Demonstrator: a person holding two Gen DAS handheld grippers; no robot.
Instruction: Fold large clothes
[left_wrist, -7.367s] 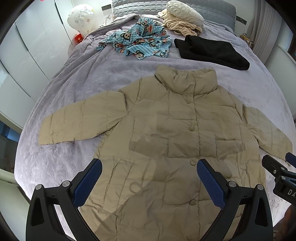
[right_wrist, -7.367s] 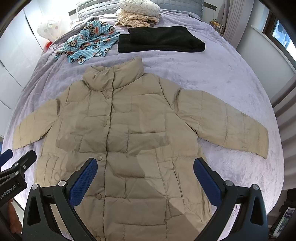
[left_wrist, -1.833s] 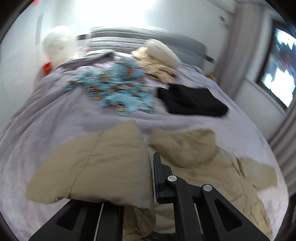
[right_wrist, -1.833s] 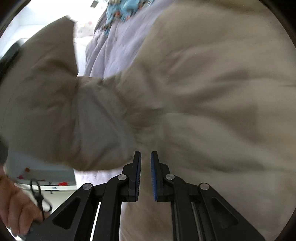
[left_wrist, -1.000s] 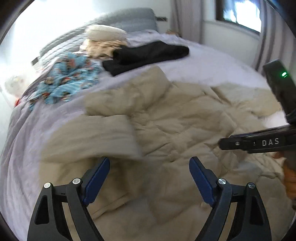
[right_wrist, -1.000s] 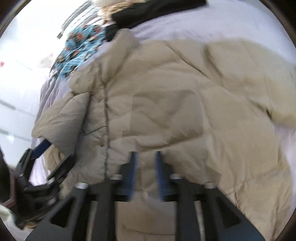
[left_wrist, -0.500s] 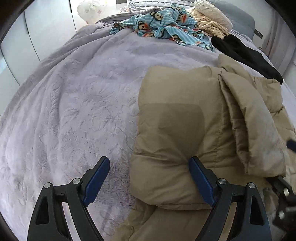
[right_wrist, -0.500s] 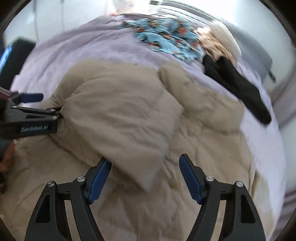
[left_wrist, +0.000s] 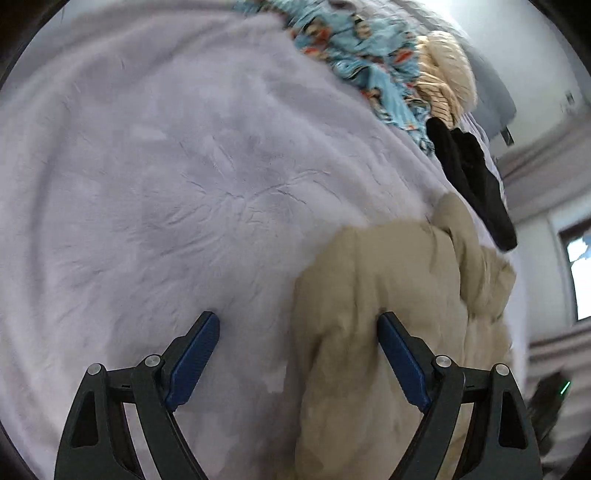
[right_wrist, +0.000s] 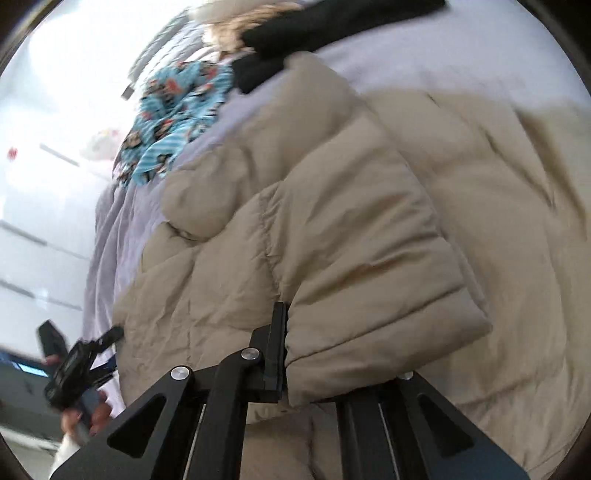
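- My left claw (left_wrist: 295, 350) is spread wide, one finger over the bare purple blanket (left_wrist: 166, 166), the other pressing into the folded edge of the tan jacket (left_wrist: 388, 314).
- My right claw (right_wrist: 314, 354) pinches the jacket's sleeve (right_wrist: 369, 266), which lies folded over the body; only this view shows that grip.
- Both views show the blue patterned cloth (left_wrist: 369, 66) and black garment (left_wrist: 472, 177) lying beyond the jacket.

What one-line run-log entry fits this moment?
left tool: open, beside jacket | right tool: shut on sleeve | bed
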